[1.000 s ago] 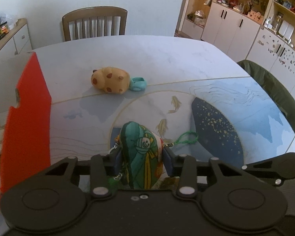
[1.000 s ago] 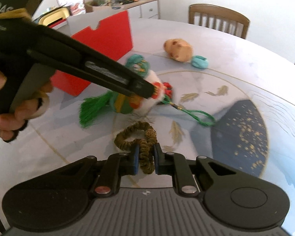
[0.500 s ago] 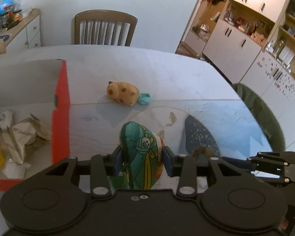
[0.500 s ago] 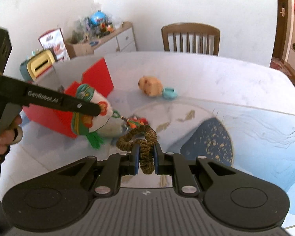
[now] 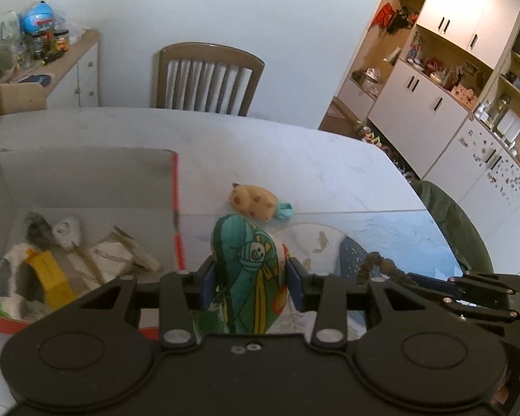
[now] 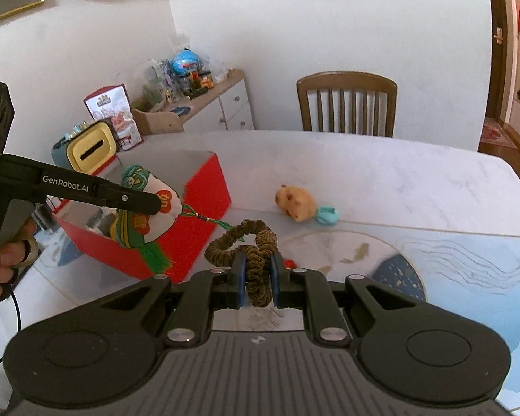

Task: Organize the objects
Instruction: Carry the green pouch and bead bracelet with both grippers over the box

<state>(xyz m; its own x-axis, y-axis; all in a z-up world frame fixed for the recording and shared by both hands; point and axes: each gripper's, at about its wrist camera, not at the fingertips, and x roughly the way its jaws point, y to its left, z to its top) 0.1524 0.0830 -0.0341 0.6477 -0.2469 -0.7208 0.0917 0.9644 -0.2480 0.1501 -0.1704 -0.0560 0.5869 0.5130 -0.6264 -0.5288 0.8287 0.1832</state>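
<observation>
Transport is the step in hand: the left hand-held gripper (image 5: 249, 286) pinches the embroidered pouch (image 5: 248, 270) beside the red box (image 6: 204, 208) near the worktop's left edge, the right hand-held gripper (image 6: 256, 279) pinches the brown scrunchie (image 6: 249, 246), and next each likely needs carrying over the box and releasing.

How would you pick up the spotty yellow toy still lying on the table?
Grip the spotty yellow toy across its round body, coming straight down from above. It lies on its side on the table with open space around it, and the small teal piece at its end looks too little to hold.
</observation>
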